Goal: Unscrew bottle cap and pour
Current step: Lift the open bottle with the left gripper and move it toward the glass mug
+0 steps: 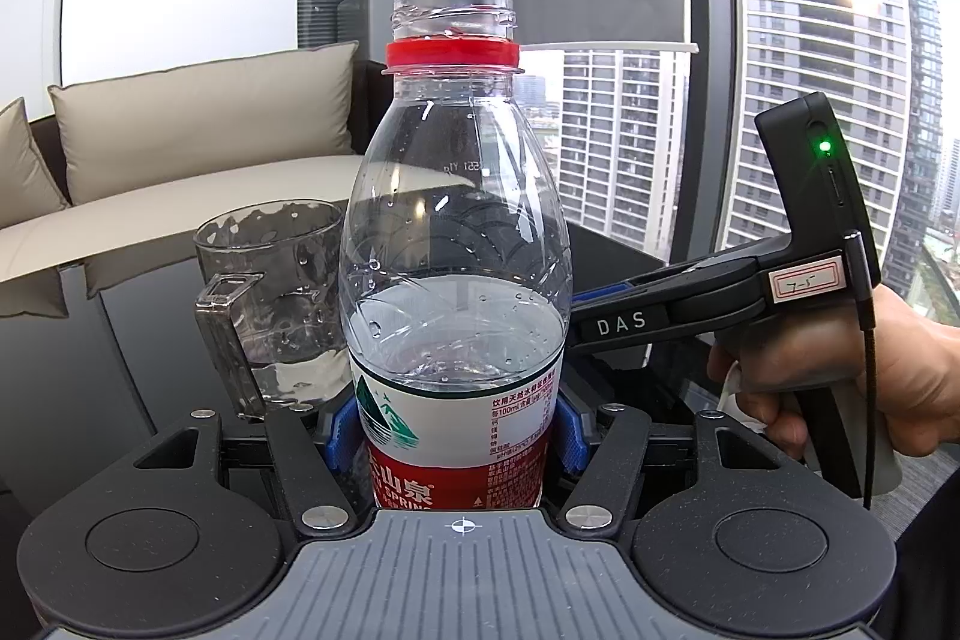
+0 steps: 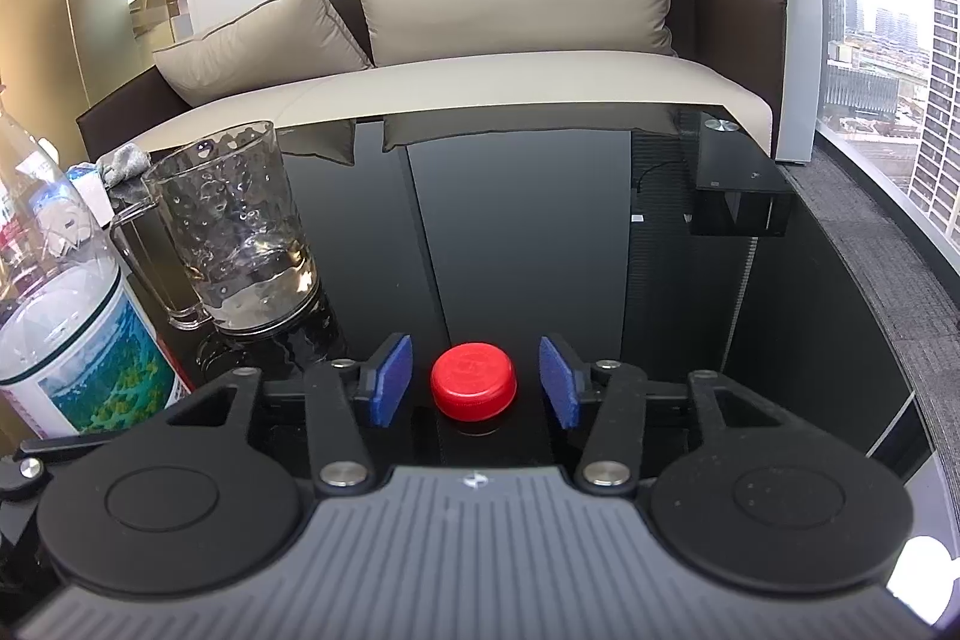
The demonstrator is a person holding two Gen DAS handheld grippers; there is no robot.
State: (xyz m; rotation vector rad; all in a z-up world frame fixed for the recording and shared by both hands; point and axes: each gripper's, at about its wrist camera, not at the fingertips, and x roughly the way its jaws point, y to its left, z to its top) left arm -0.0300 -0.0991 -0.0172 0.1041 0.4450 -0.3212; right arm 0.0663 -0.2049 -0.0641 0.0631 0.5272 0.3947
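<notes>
The left tongs [image 1: 459,439] clamp an uncapped water bottle [image 1: 454,244] by its labelled lower body, holding it upright with its bare threaded mouth and red tamper ring showing and water reaching roughly halfway up. The right tongs [image 2: 474,381] stand released, their blue pads [image 2: 391,379] spread to either side of the red cap [image 2: 473,381], which rests top up on the glossy black desk [image 2: 540,232], apart from both pads. Beyond the left tongs and slightly to their left, a dimpled clear glass mug [image 1: 273,298] stands on the desk with a shallow pool of water at its bottom; from the right tongs it lies ahead and to the left, near the bottle. Farther off, a beige sofa [image 2: 492,82] with cushions runs behind the desk.

The unscrewing appears finished, with the cap set aside; pouring looks to be the step in hand. The next move likely calls for carrying the bottle's mouth over the mug's rim and tilting it gradually, keeping the grip firm so that the bottle does not slip.
</notes>
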